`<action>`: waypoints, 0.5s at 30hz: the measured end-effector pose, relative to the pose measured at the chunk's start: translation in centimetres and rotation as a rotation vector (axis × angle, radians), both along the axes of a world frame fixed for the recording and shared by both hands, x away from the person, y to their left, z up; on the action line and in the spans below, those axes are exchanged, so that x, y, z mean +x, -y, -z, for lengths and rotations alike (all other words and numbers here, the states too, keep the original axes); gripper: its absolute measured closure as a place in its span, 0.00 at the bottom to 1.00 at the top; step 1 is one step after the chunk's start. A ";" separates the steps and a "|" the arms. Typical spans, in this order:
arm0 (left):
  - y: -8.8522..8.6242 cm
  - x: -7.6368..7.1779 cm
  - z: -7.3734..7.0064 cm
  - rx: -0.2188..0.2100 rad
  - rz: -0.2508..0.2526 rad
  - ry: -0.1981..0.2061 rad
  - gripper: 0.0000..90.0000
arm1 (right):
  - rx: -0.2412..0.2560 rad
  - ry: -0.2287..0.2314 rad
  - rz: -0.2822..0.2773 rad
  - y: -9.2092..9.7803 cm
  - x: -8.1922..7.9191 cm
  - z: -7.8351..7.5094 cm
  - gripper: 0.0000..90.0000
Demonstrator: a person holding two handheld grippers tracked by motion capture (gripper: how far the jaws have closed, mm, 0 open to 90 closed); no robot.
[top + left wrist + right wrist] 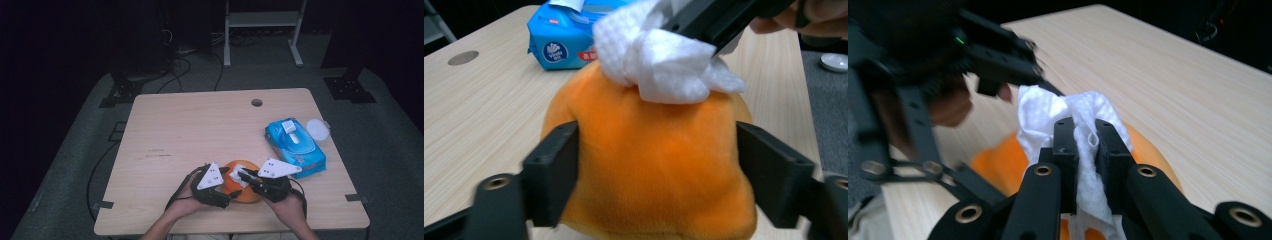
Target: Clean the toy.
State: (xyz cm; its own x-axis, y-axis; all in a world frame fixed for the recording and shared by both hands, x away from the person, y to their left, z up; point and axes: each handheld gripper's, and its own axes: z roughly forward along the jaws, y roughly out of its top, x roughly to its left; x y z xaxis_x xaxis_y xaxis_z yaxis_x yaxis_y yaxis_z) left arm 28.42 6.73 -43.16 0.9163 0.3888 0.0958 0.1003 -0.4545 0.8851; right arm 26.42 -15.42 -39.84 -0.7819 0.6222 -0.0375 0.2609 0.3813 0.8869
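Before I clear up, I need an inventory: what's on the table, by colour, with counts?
Orange: 1, the plush toy
White: 2, the wet wipe and the round lid
Blue: 1, the wet wipe pack
Total: 4

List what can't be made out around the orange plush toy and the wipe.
- Underside of the orange plush toy: cut off by the left gripper view's bottom edge.
- Toy top under the white wipe: covered.
- Wipe's lower end: hidden between the right gripper jaws.
- Blue wipes pack print: too small, high view.
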 end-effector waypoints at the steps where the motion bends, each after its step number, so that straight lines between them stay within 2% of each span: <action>1: 0.0 0.1 -0.1 -0.005 -0.008 -0.007 0.19 | 0.004 -0.007 0.003 0.2 0.2 0.2 0.90; 4: -0.3 0.4 -0.1 -0.031 -0.028 -0.046 0.10 | -0.002 -0.011 0.004 0.5 0.2 0.3 0.90; 6: -0.5 0.7 0.0 -0.058 -0.033 -0.128 0.11 | -0.003 -0.015 0.001 0.6 0.3 0.2 0.90; 7: -0.5 0.7 0.0 -0.066 -0.030 -0.143 0.14 | -0.001 -0.027 0.002 0.6 0.2 0.2 0.90; 10: -0.4 0.5 -0.2 -0.052 -0.031 -0.123 0.24 | -0.005 -0.024 0.006 0.7 0.1 0.1 0.90; 11: -0.3 0.3 -0.2 -0.045 -0.026 -0.104 0.26 | -0.007 -0.019 0.007 0.7 0.1 0.0 0.90; 15: -0.2 0.0 -0.4 -0.024 -0.010 -0.073 0.30 | -0.027 0.001 0.000 0.3 -0.5 -0.4 0.90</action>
